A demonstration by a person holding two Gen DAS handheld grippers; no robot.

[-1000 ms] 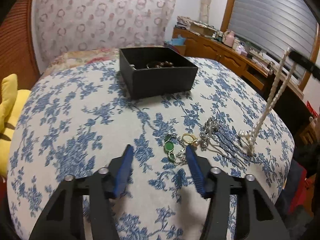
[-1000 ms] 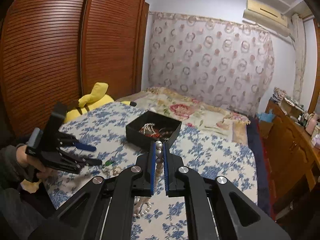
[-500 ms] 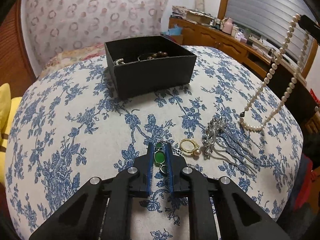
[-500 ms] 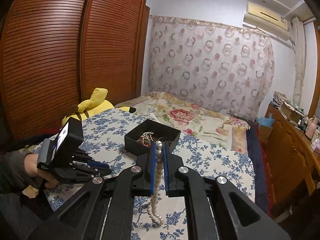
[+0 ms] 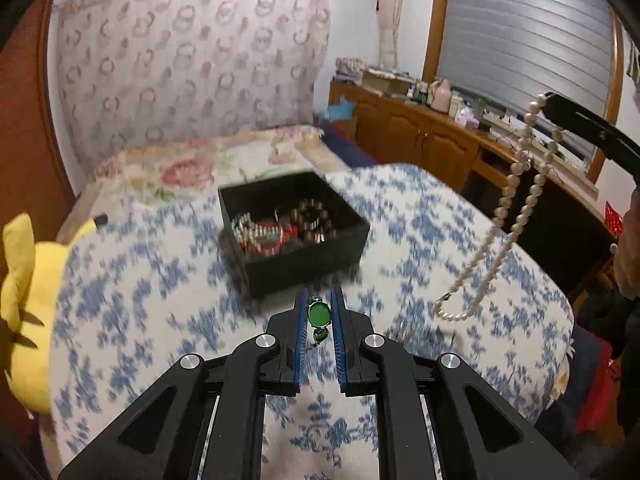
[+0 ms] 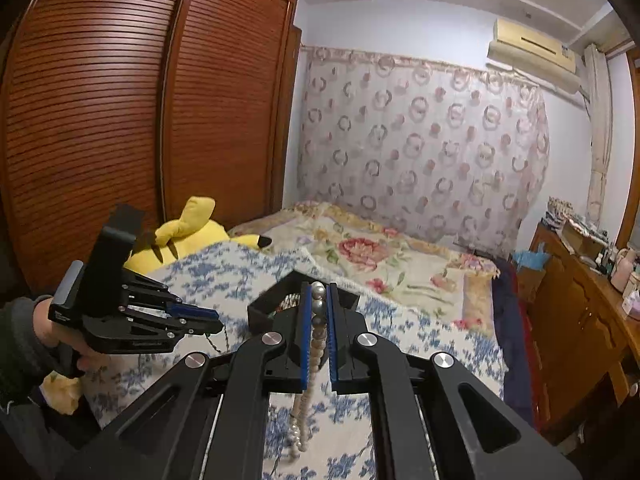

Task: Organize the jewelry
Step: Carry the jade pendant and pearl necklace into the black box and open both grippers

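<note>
In the left wrist view, the left gripper [image 5: 319,312] fills the bottom centre of the frame, and its jaws pinch a green stone piece [image 5: 319,314] with a small chain part hanging under it. Above the jaws, in the middle of the frame, a black box [image 5: 296,256] stands on the blue-flowered bed cover [image 5: 132,320]; beads and bracelets lie inside it, though blur hides the details. At the right, a pearl necklace [image 5: 516,216] hangs in a long loop from the right gripper [image 5: 548,102], its lowest part above the cover. In the right wrist view, the right gripper's jaws are pressed on the pearl strand at bottom centre, and the rest of the strand falls down between the arms. A yellow plush toy [image 6: 192,232] lies at the left, next to the wooden wardrobe [image 6: 120,100].
</note>
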